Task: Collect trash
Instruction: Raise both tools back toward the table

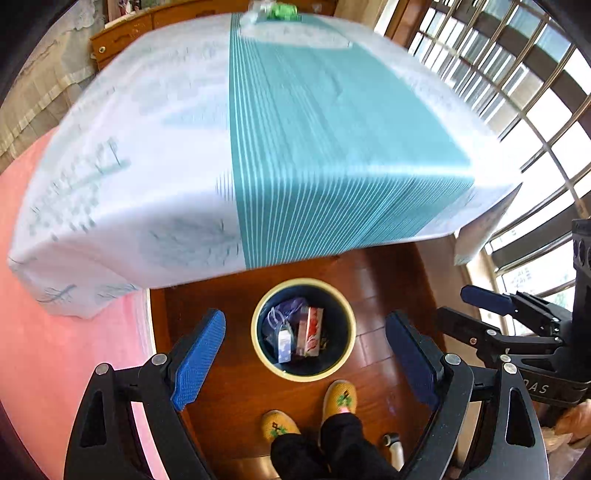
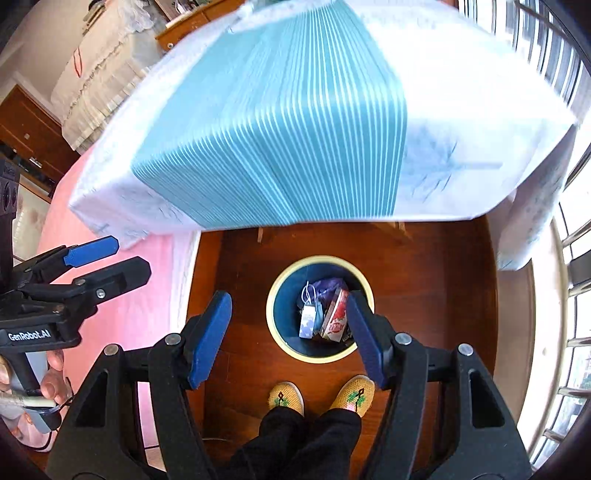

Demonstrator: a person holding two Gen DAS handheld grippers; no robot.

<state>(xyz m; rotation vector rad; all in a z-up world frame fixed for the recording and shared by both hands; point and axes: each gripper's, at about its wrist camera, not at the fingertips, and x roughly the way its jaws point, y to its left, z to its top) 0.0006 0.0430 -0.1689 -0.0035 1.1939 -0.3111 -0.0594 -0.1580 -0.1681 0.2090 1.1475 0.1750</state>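
Both hand-held grippers, left [image 1: 304,354] and right [image 2: 288,332], hang spread and empty above the trash-filled bin [image 1: 258,325] on the floor.

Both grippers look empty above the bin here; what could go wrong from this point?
1. A green wrapped item sits at the far edge of the teal-striped tablecloth; it's blurred and easily overlooked.
2. The open left gripper and open right gripper hang close together and might collide.
3. The yellow-rimmed dark bin stands near the yellow slippers; a step could tip it.
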